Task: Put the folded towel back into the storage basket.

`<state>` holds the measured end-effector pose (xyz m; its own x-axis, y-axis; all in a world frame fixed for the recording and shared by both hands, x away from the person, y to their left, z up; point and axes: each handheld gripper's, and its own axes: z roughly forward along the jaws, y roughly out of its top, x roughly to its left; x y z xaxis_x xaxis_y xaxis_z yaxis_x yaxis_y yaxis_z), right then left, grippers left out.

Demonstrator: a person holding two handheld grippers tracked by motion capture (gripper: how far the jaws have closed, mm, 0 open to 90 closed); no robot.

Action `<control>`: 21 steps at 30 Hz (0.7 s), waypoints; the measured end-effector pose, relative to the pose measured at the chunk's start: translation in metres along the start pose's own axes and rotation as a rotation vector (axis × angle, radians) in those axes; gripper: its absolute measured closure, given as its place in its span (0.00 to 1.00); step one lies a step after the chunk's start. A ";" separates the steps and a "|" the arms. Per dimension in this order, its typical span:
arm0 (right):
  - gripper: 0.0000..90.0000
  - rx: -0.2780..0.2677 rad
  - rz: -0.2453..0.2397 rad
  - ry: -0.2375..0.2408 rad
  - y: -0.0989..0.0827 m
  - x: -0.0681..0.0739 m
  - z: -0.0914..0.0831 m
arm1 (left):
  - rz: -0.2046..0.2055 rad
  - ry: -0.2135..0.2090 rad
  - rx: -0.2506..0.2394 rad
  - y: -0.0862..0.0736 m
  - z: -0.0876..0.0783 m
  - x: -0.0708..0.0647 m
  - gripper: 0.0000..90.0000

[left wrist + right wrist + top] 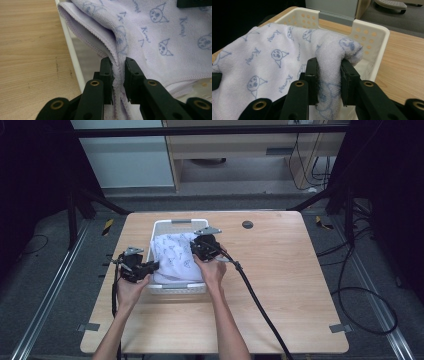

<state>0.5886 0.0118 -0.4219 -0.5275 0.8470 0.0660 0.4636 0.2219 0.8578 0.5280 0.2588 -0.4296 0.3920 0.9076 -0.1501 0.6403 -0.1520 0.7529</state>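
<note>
So both grippers have a pinch on the same towel [175, 256], a pale lilac one with little blue cartoon faces and scribbly lettering, and it's sitting in/over the white basket [161, 226] at about the middle of the counter [280, 285], a touch toward 10 o'clock from center.

The left gripper [118, 75] has its fingers [106, 72] nearly closed on a folded hem at the towel's 9 o'clock side, right by the basket's white rim. You can see two or three layers squeezed in there. The right gripper [329, 80] is clamped on a fat bunched-up corner at the 3 o'clock side, fingers [348, 80] a bit wider apart because the wad of terry is thicker.

Why hold it like that? My guess: grabbing opposite edges lets you lift the cloth out spread and level instead of dragging a lump, so it's either coming out of the basket or getting laid in flat. Can't say which from this.

Stuff I can't make out: the basket floor is mostly covered, so no idea if anything else is under the towel. The near end of the basket is hidden behind the hands in the high view. The lettering is too blurry to read properly. Also hard to tell how many layers the right one actually has.
</note>
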 end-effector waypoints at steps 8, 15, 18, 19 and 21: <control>0.77 0.051 -0.023 -0.005 -0.005 -0.002 0.007 | 0.003 0.012 0.027 -0.001 0.004 0.000 0.85; 0.70 0.060 -0.049 0.000 -0.006 -0.003 0.009 | -0.006 0.027 0.020 0.000 0.002 0.001 0.81; 0.68 0.039 -0.050 0.008 -0.003 -0.003 0.005 | -0.013 0.029 -0.011 0.002 -0.004 0.002 0.81; 0.68 0.030 -0.053 0.007 -0.002 -0.003 0.003 | -0.017 0.025 -0.024 0.003 -0.006 0.002 0.81; 0.65 0.018 -0.044 0.009 0.000 -0.004 0.000 | -0.024 0.025 -0.049 0.004 -0.011 0.002 0.79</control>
<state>0.5900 0.0086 -0.4222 -0.5539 0.8319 0.0333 0.4525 0.2673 0.8507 0.5243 0.2646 -0.4193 0.3598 0.9204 -0.1531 0.6161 -0.1112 0.7797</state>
